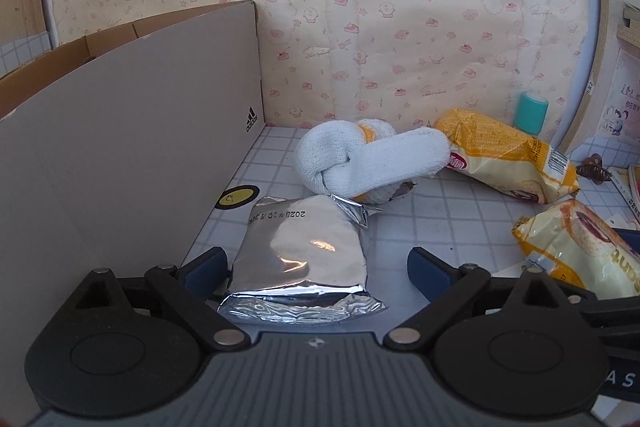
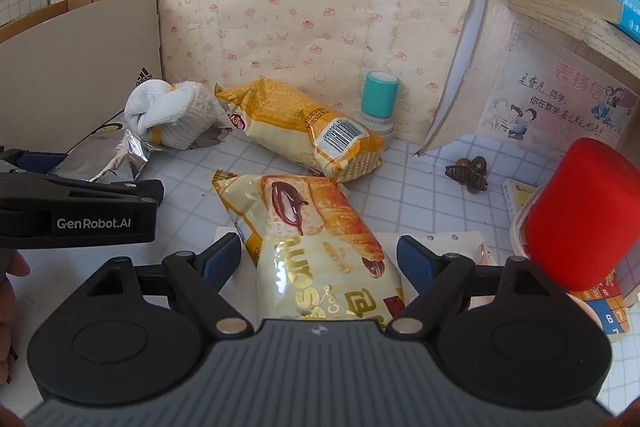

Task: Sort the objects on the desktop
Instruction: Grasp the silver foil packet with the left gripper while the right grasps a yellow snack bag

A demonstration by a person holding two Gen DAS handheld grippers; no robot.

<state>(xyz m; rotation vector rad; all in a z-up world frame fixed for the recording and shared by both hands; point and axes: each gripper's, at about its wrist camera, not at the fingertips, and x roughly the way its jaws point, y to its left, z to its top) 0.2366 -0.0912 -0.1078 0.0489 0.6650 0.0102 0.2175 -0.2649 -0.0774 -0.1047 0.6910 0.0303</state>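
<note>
Heads up: that croissant packet (image 2: 320, 251) is puffy and slick, so if you squeeze it on the air pocket it'll likely squirt out or burst. It sits right between your right gripper (image 2: 320, 259) pads, jaws wide, not pinching yet. Your left gripper (image 1: 318, 267) is also wide, straddling the silver foil packet (image 1: 304, 259), whose left edge looks to touch the left pad, hard against the shoebox (image 1: 132, 147), which may block that finger.

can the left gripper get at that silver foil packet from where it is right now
Probably yes. The foil packet already lies between the open left gripper's fingers, with a gap on one side; nothing sits on top, and the box stands clear beside it.
</note>
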